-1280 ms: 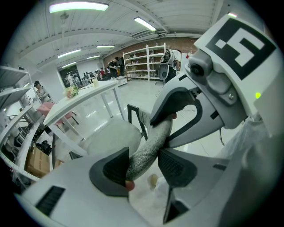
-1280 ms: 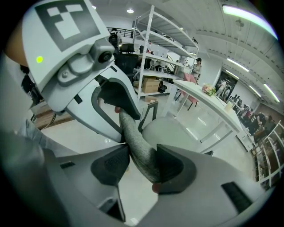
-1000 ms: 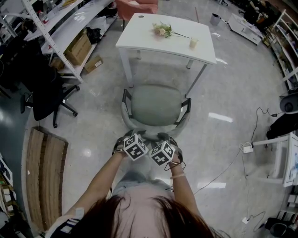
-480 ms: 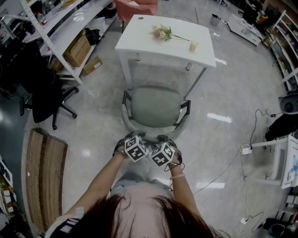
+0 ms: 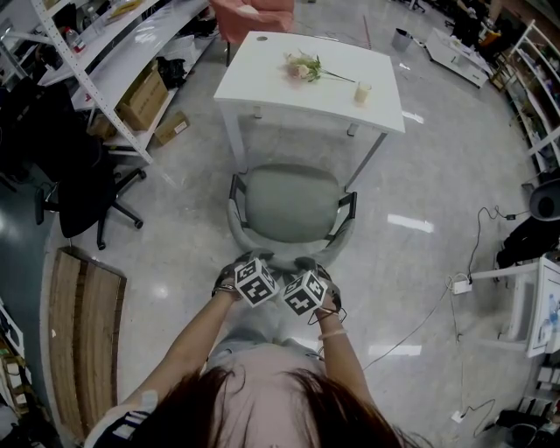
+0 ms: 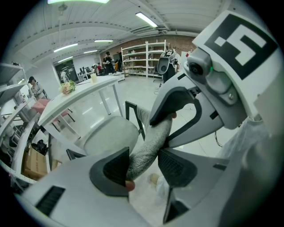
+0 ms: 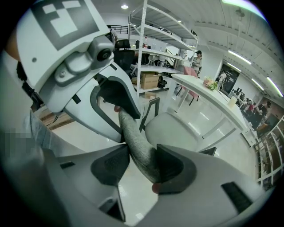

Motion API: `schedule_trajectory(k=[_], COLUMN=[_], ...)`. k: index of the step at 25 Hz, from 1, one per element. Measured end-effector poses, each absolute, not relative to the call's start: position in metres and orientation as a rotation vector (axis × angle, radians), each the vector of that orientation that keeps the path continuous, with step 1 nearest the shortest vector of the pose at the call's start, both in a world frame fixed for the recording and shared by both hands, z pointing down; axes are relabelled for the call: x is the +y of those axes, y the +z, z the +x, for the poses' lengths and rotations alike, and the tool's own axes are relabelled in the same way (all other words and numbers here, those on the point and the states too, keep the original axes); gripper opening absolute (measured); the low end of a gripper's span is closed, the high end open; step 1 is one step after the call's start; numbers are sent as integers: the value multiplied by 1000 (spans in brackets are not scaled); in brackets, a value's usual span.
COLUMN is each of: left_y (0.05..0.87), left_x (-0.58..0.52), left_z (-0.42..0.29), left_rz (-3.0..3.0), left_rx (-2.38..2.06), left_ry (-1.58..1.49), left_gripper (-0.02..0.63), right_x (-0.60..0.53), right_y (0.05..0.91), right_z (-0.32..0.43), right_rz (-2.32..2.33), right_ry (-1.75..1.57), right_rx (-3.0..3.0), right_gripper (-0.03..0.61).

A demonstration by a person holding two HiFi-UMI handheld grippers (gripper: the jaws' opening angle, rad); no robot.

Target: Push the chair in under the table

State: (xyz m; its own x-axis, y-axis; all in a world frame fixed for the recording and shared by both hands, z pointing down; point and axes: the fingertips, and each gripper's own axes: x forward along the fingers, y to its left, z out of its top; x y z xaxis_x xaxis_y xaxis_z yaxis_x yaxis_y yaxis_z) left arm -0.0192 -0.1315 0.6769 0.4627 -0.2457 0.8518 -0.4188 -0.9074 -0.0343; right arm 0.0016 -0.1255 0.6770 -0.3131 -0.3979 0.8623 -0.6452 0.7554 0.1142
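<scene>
**Operator:** Which parts are hidden or cut off?

**Technician:** In the head view, the marker cubes [image 5: 256,282] cover both sets of jaws and the middle of the chair's [image 5: 291,203] backrest rim [image 6: 155,135]. The seat hides the chair base. The person's head [image 5: 262,407] fills the lower edge of that view. A pink chair [image 5: 254,13] beyond the table [image 5: 262,74] is cut off at the top edge. The small pale cup [image 5: 360,91] on the table top is too small to identify further.

**Operator:** State of each gripper?

**Technician:** Left gripper [image 6: 145,165]: jaws closed on the grey fabric backrest rim, pads pressing it from both sides. Right gripper [image 7: 141,167]: same condition, clamped on the same rim just beside the left one. Each gripper view shows the other gripper on the rim ahead of it.

**Operator:** Position of the chair?

**Technician:** It stands directly ahead of both grippers, with the backrest nearest the person and the seat facing the table. The whole seat shows in front of the table's near edge, roughly between the two near legs. A sprig of flowers [image 5: 302,63] lies on the table top, well apart from the chair.
</scene>
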Motion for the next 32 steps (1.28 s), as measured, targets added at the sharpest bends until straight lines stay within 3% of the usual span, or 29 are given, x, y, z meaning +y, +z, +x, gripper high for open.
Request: schedule_trajectory(k=[32], left_y=[677], left_x=[-198], left_z=[-18], left_rz=[2565], left_rx=[-540], left_ry=[1424], left_gripper=[204], right_x=[-191], right_y=[677], right_z=[2], right_rz=[822], right_ry=[328], right_rx=[-1932], right_gripper=[199])
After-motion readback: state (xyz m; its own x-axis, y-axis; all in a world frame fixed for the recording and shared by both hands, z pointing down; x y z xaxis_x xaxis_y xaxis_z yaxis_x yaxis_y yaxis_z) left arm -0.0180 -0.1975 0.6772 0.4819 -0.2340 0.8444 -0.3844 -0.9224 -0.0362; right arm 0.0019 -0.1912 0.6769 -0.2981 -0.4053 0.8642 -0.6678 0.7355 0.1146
